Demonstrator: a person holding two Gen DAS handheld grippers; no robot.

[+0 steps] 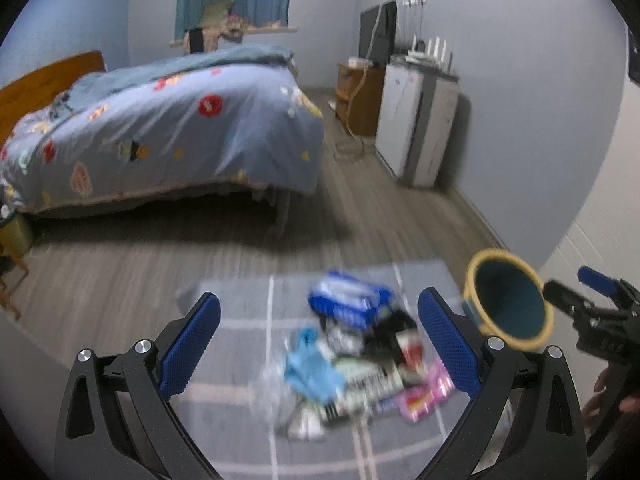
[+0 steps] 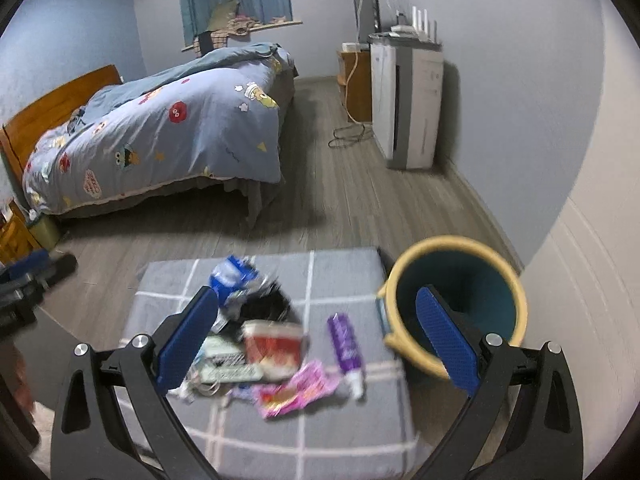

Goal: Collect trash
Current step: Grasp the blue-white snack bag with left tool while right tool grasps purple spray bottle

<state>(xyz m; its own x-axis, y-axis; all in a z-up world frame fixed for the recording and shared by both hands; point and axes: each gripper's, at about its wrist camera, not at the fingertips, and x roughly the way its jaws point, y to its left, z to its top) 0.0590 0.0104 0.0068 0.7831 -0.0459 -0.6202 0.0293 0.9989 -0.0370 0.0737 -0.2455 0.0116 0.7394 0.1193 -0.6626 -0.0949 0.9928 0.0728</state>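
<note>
A pile of trash lies on a grey checked mat (image 1: 240,316) (image 2: 340,440): a blue-white packet (image 1: 348,300) (image 2: 232,276), a light blue wad (image 1: 310,364), a red-white cup (image 2: 274,346), a pink wrapper (image 1: 424,396) (image 2: 296,390) and a purple tube (image 2: 346,344). A yellow-rimmed bin with a teal inside (image 1: 510,304) (image 2: 456,304) stands at the mat's right edge. My left gripper (image 1: 320,344) is open and empty above the pile. My right gripper (image 2: 318,340) is open and empty, between the pile and the bin; it also shows in the left wrist view (image 1: 592,300).
A bed with a blue cartoon quilt (image 1: 168,128) (image 2: 160,128) stands behind the mat on the left. A white cabinet (image 1: 416,120) (image 2: 408,104) and a wooden stand (image 1: 356,96) line the right wall, with loose cables (image 2: 348,136) on the wood floor.
</note>
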